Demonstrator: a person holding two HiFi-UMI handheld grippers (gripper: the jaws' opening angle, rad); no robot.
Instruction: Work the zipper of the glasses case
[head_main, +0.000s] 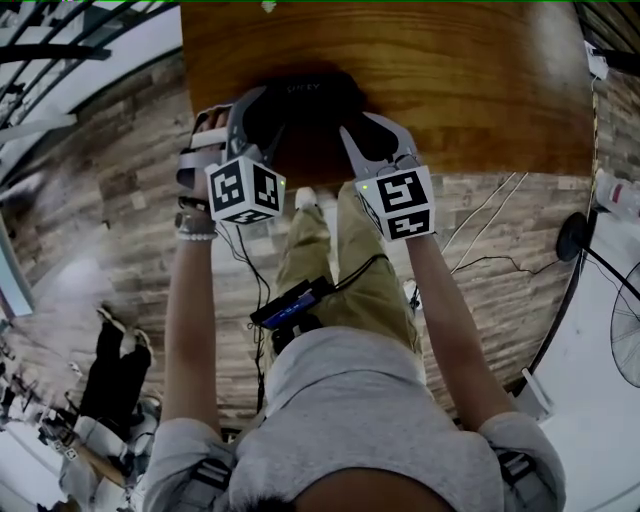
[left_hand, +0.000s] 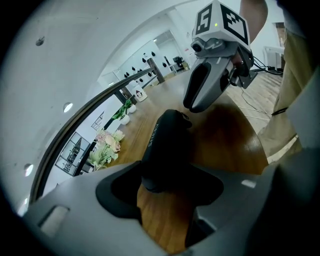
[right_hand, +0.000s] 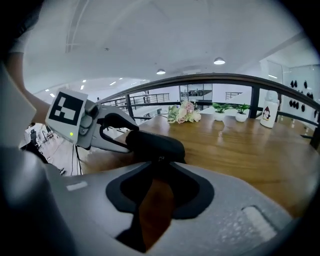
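Left tongs (left_hand: 167, 180) are clamping round one end of the black glasses case (head_main: 305, 100), which is lying flat near the edge of the wooden bench (head_main: 470, 90), between the two pairs of tongs. Right tongs (right_hand: 160, 175) are standing partly apart at the opposite end of the case. Their tips are reaching just to what looks like the small zipper tab (right_hand: 160, 159) without pinching it, and bare wood is showing through the gap between them. Both pairs are pointing down and away from the person, whose bare arms (head_main: 190, 330) are stretching out above the floor (head_main: 110, 200) beside the bench.
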